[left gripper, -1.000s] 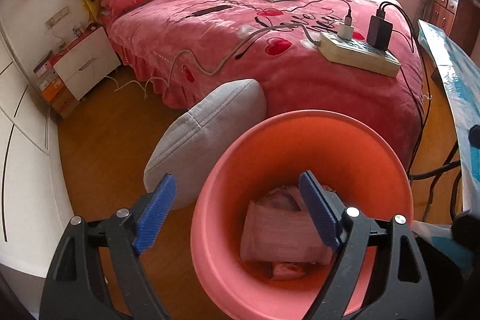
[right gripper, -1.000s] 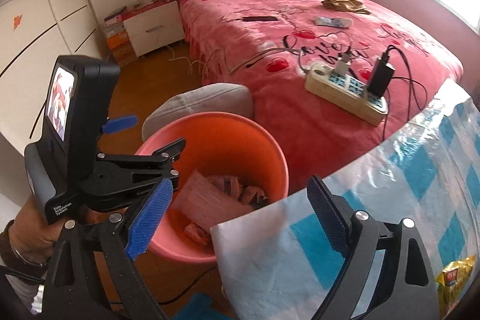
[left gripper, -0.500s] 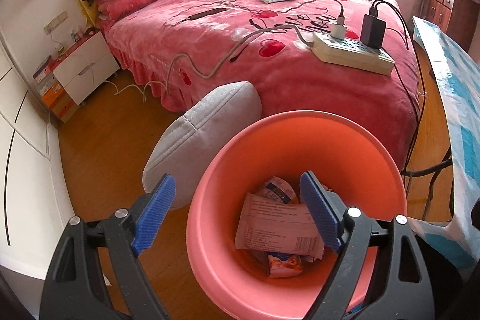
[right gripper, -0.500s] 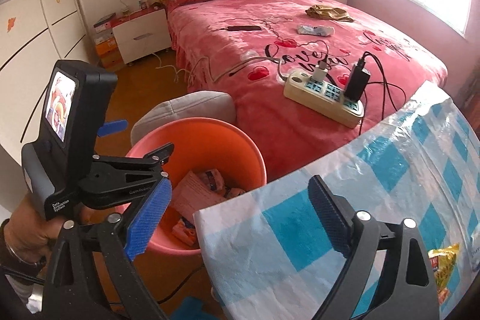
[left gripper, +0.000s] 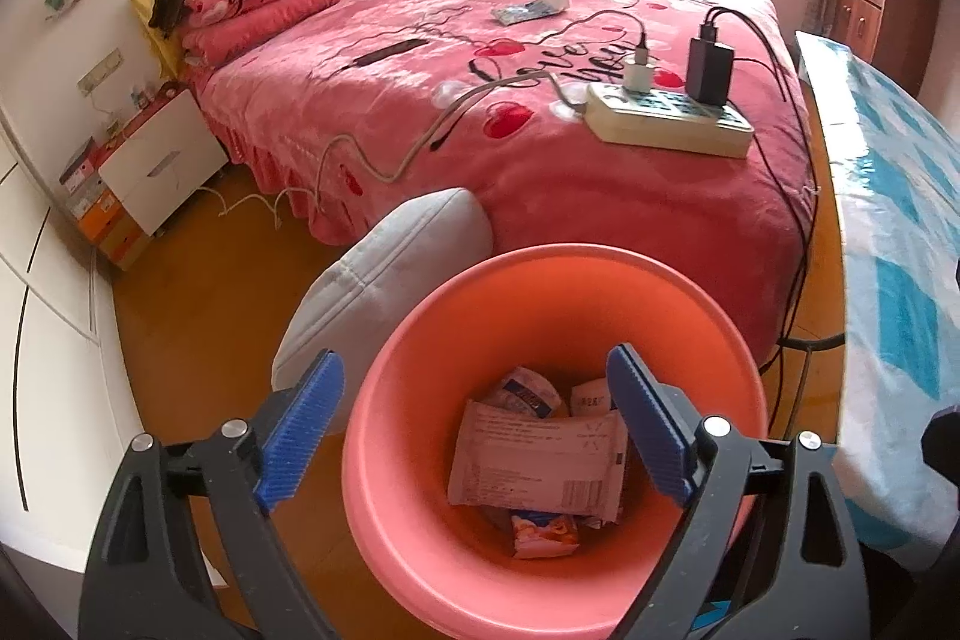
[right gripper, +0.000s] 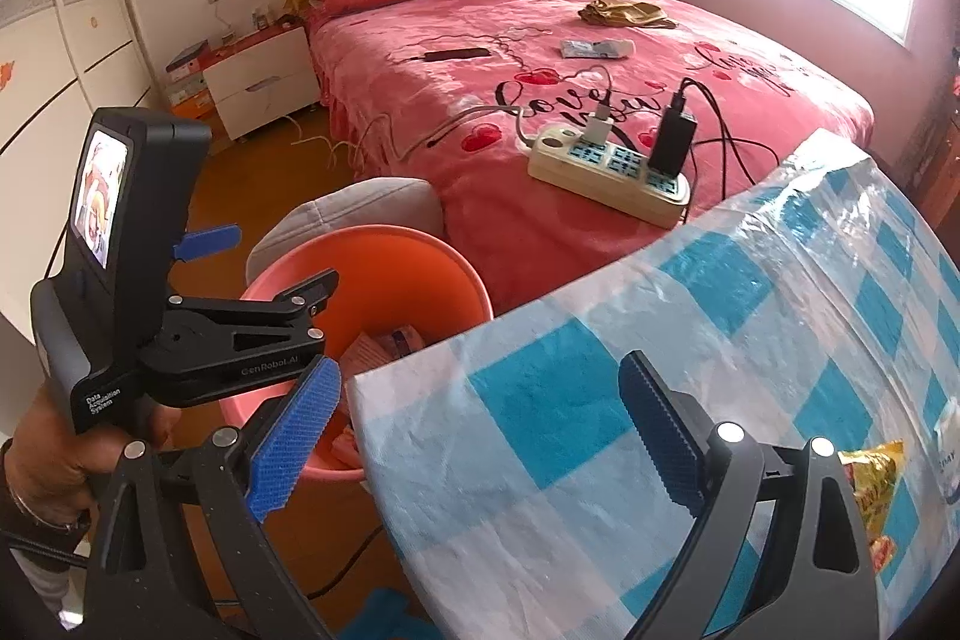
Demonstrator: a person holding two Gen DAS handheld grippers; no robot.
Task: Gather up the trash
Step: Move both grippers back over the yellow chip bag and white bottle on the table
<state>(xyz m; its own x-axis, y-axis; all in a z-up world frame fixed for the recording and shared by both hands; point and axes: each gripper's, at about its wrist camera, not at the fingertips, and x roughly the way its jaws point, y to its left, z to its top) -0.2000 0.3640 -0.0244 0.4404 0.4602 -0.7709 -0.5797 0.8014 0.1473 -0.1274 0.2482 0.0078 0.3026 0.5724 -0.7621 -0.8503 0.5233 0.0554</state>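
A salmon-pink trash bin (left gripper: 540,298) stands on the floor beside the bed. It holds a flat white wrapper (left gripper: 540,460) and other snack packets. My left gripper (left gripper: 474,430) is open and empty above the bin's near rim. It also shows at the left of the right wrist view (right gripper: 258,274), over the bin (right gripper: 384,262). My right gripper (right gripper: 474,436) is open and empty above the corner of a table with a blue-and-white checked cloth (right gripper: 690,340). A yellow snack packet (right gripper: 876,496) lies on that table at the right, partly hidden by my finger.
A grey cushion (left gripper: 390,274) leans between the bin and the pink bed (left gripper: 510,100). A power strip with chargers (left gripper: 666,118) and cables lies on the bed's near corner. A white nightstand (left gripper: 156,166) stands at the far left.
The white wrapper has settled lower in the bin. The left gripper has risen slightly. The right gripper has swung right, over more of the checked table, and the yellow packet has come further into view.
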